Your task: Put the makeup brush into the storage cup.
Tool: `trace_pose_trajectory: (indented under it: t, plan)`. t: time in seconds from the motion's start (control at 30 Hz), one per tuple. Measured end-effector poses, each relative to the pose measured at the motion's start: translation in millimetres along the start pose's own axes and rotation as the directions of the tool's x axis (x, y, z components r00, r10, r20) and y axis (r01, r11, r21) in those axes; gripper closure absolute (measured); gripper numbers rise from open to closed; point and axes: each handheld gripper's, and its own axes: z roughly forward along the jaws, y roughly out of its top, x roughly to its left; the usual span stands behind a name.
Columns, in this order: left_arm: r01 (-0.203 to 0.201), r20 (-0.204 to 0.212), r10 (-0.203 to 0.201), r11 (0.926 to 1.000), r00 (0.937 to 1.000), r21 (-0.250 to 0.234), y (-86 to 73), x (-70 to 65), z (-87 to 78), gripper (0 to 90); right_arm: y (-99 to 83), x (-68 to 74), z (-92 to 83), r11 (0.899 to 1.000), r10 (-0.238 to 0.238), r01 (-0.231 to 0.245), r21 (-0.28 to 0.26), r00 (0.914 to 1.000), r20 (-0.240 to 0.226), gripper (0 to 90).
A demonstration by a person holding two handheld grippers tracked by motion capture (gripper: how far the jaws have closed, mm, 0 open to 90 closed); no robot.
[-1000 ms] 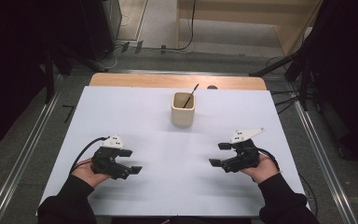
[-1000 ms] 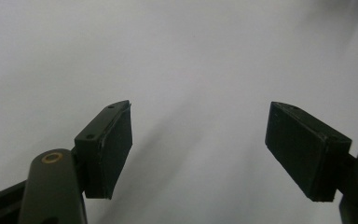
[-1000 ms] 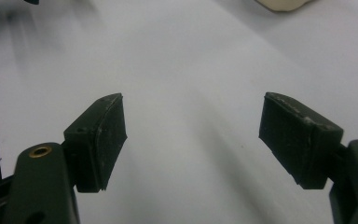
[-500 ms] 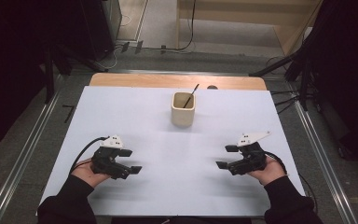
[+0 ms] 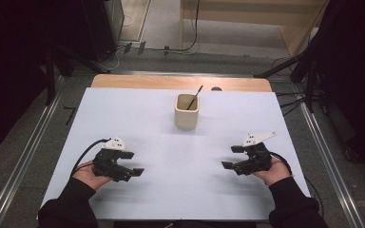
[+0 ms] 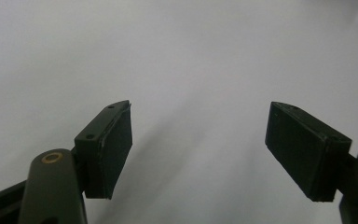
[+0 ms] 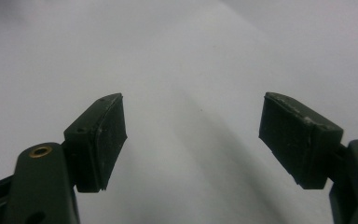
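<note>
both claws rest low over the white desk [image 5: 171,142], jaws spread wide with nothing between them: the left claw [image 5: 134,164] near the front left, the right claw [image 5: 228,157] near the front right. the cup [image 5: 187,111] stands upright at mid-desk, well apart from both, a thin stick [image 5: 195,97] leaning inside it.

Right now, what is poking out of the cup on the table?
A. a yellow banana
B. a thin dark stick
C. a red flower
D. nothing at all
B: a thin dark stick leans out of the top of the cup, slanting toward its far right side.
</note>
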Motion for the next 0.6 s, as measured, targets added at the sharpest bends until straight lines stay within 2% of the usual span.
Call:
trace_pose_trajectory:
  t: [0.6]
  plan:
    - [0.011,-0.004,-0.011,0.9999,0.9999,0.006,-0.5,1.8,1.6,23.7,-0.8,1.5,2.4,1.0,-0.002,0.002,0.01,1.0,-0.007,24.1]
